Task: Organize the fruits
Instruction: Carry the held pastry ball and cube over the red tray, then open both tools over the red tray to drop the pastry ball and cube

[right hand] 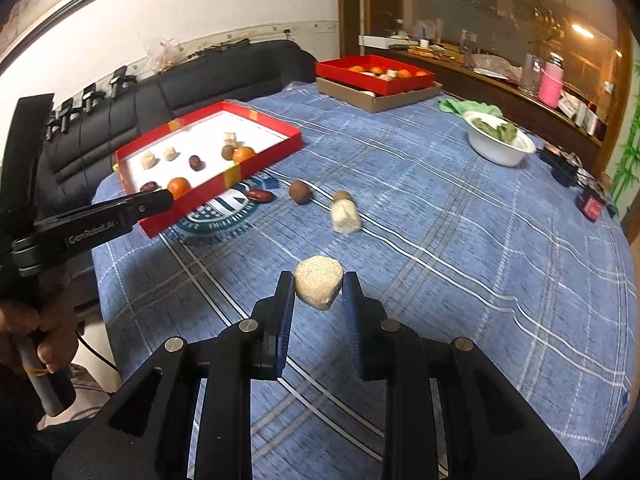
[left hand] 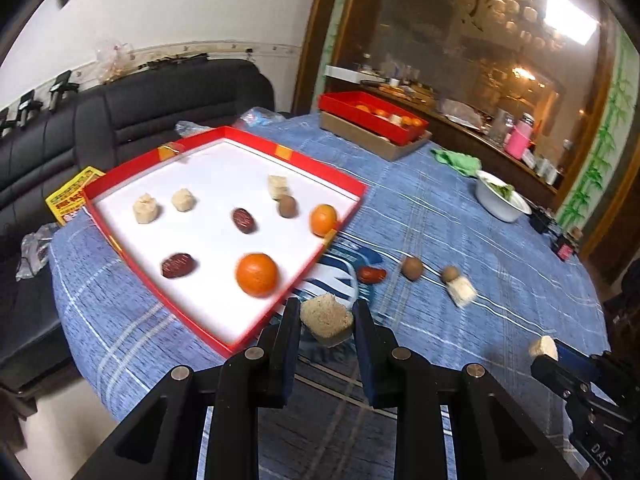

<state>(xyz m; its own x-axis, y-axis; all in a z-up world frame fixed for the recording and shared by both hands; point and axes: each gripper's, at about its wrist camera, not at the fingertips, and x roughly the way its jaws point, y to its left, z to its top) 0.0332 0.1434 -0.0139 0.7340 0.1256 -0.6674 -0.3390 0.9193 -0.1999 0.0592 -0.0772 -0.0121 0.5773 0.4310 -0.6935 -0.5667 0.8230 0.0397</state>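
My left gripper [left hand: 327, 312] is shut on a beige crumbly cake [left hand: 326, 320], just off the near corner of the red tray [left hand: 216, 184]. On the tray's white floor lie two oranges [left hand: 257, 274], two dark dates [left hand: 178, 266], a brown round fruit [left hand: 287, 206] and three beige cakes [left hand: 146, 208]. My right gripper [right hand: 319, 280] is shut on another beige cake [right hand: 319, 282] above the blue cloth. A date [right hand: 260, 195], two brown round fruits [right hand: 300, 191] and a beige cake [right hand: 345, 216] lie loose on the cloth between the grippers and the tray [right hand: 208, 192].
A second red tray [right hand: 374, 80] with oranges sits on a cardboard box at the far side. A white bowl of greens [right hand: 500, 140] and a green cloth [right hand: 468, 106] lie at the right. A black sofa [left hand: 160, 100] stands behind the table. A hand holds the left gripper [right hand: 166, 200].
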